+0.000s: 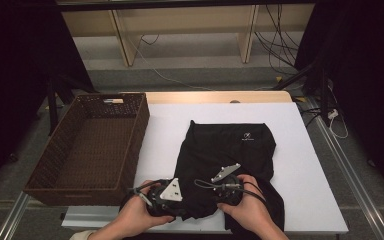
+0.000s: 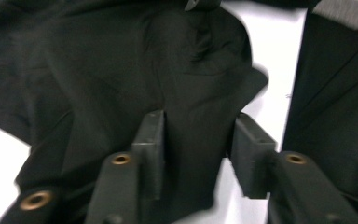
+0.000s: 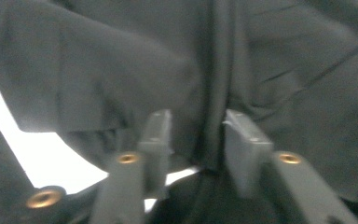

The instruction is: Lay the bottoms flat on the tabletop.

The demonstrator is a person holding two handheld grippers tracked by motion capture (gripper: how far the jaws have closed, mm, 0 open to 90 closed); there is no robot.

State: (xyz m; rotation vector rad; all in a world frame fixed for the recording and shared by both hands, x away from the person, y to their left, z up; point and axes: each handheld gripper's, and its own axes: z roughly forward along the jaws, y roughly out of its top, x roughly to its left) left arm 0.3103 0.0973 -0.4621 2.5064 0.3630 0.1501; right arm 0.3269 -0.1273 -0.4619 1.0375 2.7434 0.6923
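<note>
From the high view, a black garment [image 1: 225, 155] lies on the white table [image 1: 300, 165], right of centre, its near edge bunched at the table's front. Both hands sit at that near edge: the left gripper [image 1: 167, 197] just left of the bunched cloth, the right gripper [image 1: 227, 187] on top of it, the two near each other. A brown wicker basket [image 1: 55, 165] stands at the table's left side, apart from the garment.

In the left gripper view, the jaws stand partly open with a fold of the garment [image 2: 121, 70] running between them. The left pad lies against the cloth; the right pad stands off it, with white table showing beside it.

In the right gripper view, the jaws are likewise partly open, a ridge of the garment [image 3: 214, 70] between them. Neither pad visibly presses on it, though blur makes this hard to judge.
</note>
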